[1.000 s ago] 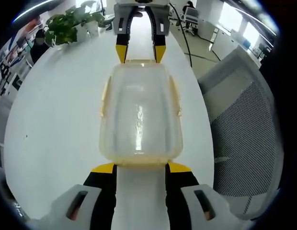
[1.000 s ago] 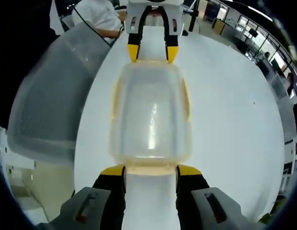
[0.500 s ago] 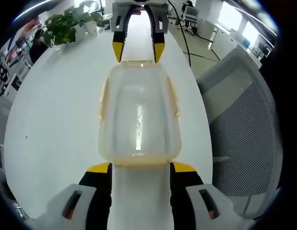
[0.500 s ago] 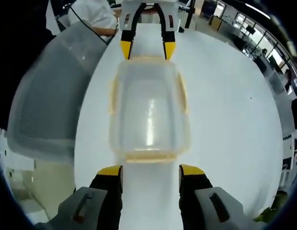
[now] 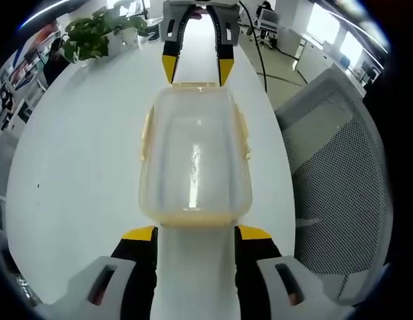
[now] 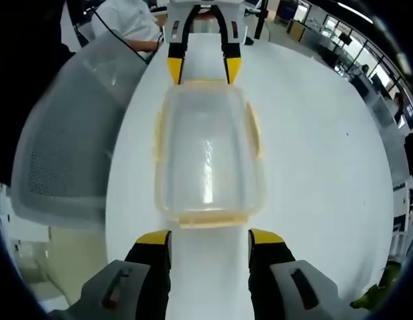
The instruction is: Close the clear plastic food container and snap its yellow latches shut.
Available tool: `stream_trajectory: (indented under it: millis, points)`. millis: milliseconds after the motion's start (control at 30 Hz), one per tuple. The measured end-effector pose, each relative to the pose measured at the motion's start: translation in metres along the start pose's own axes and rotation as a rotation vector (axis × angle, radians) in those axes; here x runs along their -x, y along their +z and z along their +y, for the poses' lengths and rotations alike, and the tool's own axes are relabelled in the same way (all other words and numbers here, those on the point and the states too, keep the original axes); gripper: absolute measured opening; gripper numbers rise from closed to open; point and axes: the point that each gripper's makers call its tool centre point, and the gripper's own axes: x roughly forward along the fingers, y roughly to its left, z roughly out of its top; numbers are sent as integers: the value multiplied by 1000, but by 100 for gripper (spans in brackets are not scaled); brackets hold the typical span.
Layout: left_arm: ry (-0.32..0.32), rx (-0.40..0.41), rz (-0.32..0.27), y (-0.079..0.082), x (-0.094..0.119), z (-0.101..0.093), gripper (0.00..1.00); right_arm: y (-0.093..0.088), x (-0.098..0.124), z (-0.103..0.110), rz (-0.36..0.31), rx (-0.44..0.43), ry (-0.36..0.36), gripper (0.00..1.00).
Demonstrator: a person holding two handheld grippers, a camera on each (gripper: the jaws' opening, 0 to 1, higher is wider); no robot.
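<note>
Container (image 5: 194, 157), clear plastic with its lid seated on top, lies on the white counter (image 5: 80, 167) directly between my two tools, one short end facing each. Yellow latches (image 5: 244, 137) run along both long sides and appear folded against the walls, though I cannot confirm they are snapped home; the yellow end flap (image 6: 213, 216) nearest my right tool looks to stand slightly proud. My left tool (image 5: 194, 233) is spread wide with nothing in its grasp, tips just short of the near end; my right tool (image 6: 210, 237) is likewise wide apart and empty, just short of its own end. I judge the chief risk to be the container sliding on the smooth counter if one tool presses a latch without the other bracing the far end. A second risk is an off-centre push lifting the lid and leaving a latch half caught. A mesh-backed chair (image 5: 336, 173) stands close beside the counter edge, where a shoved container could go over.
</note>
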Motion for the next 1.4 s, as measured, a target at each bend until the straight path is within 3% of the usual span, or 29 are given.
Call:
stream_trajectory:
  millis: [533, 733, 1067, 1233, 1400]
  points:
    - [-10, 56, 1, -1, 3, -3, 46, 2, 5, 6, -13, -76, 21, 46]
    - [-34, 149, -35, -3, 3, -3, 46, 3, 6, 3, -40, -193, 33, 45]
    - [-44, 273, -65, -6, 8, -1, 46, 3, 6, 3, -67, -284, 31, 44]
    - [-33, 302, -66, -5, 8, -3, 47, 8, 7, 1, -99, -373, 34, 44]
    - [-42, 384, -93, -1, 9, -4, 45, 8, 8, -1, -108, -433, 27, 44]
